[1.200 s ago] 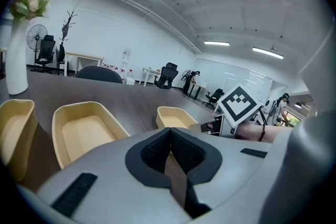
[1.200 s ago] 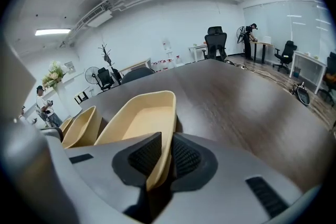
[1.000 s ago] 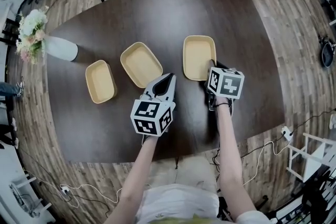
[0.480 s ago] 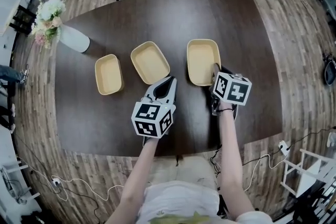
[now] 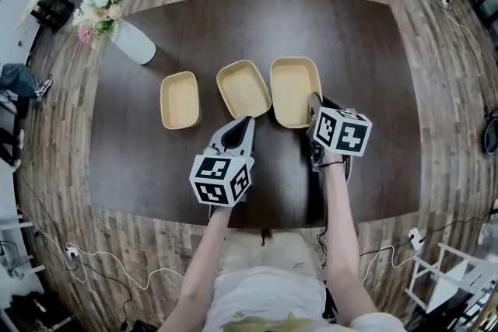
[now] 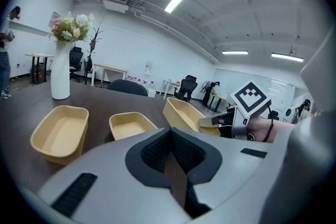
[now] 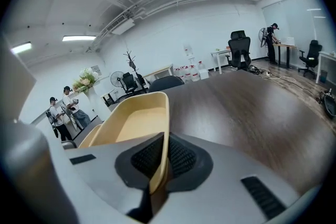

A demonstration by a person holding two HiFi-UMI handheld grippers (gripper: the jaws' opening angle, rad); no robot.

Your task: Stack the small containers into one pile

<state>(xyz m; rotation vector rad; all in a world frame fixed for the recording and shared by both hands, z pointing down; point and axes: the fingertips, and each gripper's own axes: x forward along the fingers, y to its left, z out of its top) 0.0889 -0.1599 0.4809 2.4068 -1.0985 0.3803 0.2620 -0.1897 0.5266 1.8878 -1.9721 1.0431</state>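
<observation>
Containers, three of them in pale tan, lay open side up in a row on the dark table, with none yet nested in another. The right container was the one in hand. The right gripper had its jaws pinched tight on that container's near wall, and the right gripper view showed the thin wall running up between the two pads, one inside and one outside. That edge grip probably suited a tub too broad for the jaws to span, and it left the bottom free to drop into another. Whether its base had left the table could not be told. The middle container sat just beside it, skewed in the row, and the left container stood a little apart. The left gripper hovered near the middle container's near end, jaws together on nothing, likely waiting to steady the receiving tub. Stacking looked barely begun.
</observation>
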